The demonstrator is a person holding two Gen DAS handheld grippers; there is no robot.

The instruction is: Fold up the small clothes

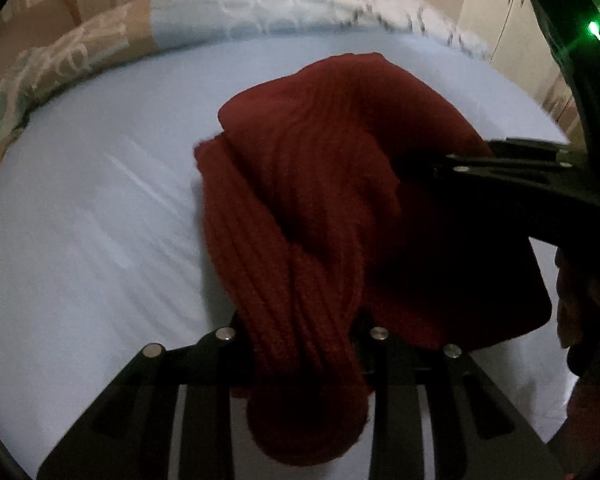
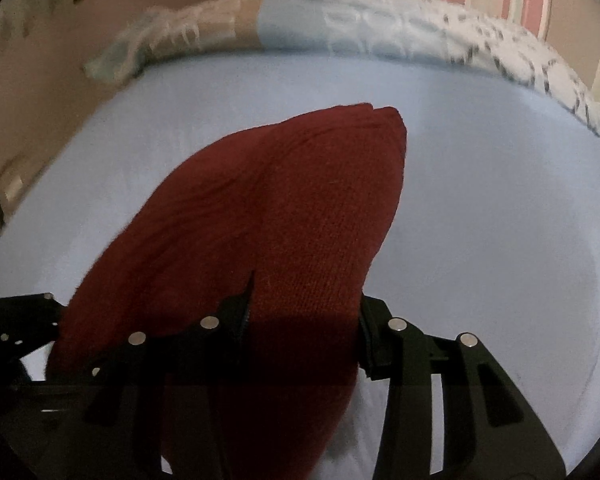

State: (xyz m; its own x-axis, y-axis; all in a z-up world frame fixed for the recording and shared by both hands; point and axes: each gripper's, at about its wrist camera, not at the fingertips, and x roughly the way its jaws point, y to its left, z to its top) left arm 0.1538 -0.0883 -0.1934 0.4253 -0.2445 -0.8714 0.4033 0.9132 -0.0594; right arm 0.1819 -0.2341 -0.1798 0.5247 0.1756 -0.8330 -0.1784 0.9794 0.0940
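A dark red knit garment (image 1: 320, 140) lies bunched on the light blue bed sheet (image 1: 100, 208), its near edge lifted. In the left wrist view, my left gripper (image 1: 300, 332) is shut on a gathered, rope-like fold of it. My right gripper (image 1: 440, 164) comes in from the right and pinches the same garment's right side. From the right wrist view, the red garment (image 2: 280, 200) fills the space between the jaws of my right gripper (image 2: 304, 312), which is shut on it. The left gripper (image 2: 20, 320) shows at the left edge, partly hidden behind the cloth.
A patterned blanket (image 1: 260, 12) is rolled along the far edge of the bed, also seen as the blanket (image 2: 380, 28). A striped wall stands behind it. Pale wardrobe doors (image 1: 500, 20) are at the far right. Bare sheet (image 2: 480, 220) spreads around the garment.
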